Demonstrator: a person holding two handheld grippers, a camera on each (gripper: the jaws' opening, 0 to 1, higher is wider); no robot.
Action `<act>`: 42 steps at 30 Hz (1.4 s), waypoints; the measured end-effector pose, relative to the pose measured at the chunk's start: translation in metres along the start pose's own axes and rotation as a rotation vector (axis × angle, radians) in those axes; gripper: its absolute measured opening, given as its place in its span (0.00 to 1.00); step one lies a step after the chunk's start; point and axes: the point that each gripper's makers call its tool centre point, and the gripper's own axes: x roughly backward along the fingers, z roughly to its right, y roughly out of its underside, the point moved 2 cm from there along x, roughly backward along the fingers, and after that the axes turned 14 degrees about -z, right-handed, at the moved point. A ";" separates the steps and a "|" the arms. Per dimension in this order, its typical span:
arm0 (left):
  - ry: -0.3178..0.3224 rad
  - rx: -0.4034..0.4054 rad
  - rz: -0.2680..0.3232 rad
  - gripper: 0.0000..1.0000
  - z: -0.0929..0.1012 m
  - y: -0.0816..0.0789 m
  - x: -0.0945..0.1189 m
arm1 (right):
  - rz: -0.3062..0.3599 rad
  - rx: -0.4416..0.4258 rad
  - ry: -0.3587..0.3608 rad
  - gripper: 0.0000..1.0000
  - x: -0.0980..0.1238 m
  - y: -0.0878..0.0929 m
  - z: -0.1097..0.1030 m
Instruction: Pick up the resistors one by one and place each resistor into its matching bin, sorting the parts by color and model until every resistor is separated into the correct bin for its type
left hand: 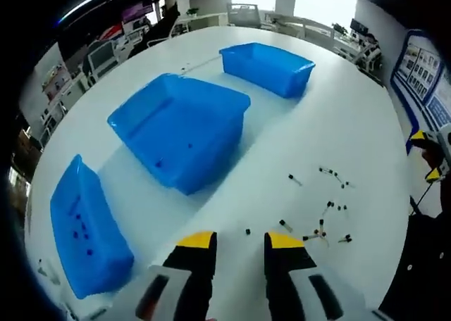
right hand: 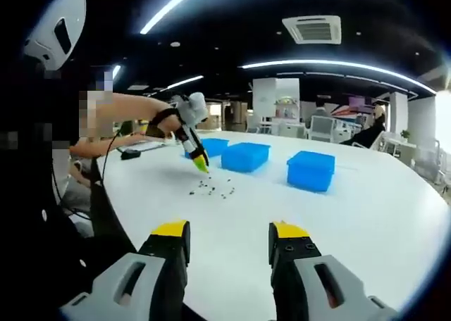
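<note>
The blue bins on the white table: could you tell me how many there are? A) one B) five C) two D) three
D: the left gripper view shows three, a near bin, a middle bin and a far bin, all on the white table.

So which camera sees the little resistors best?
The left gripper view: the resistors lie scattered close on the white table, each one separate. In the right gripper view they are tiny far-off specks below the other tongs.

Grey-bodied left gripper (left hand: 239, 245) shows yellow-capped black jaws. Right gripper (right hand: 230, 238) wears the same: grey shells with dark slots, black jaws, yellow tips
</note>
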 end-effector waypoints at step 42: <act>0.157 0.100 0.349 0.05 0.020 0.004 0.025 | 0.003 -0.001 0.001 0.44 -0.001 -0.004 0.002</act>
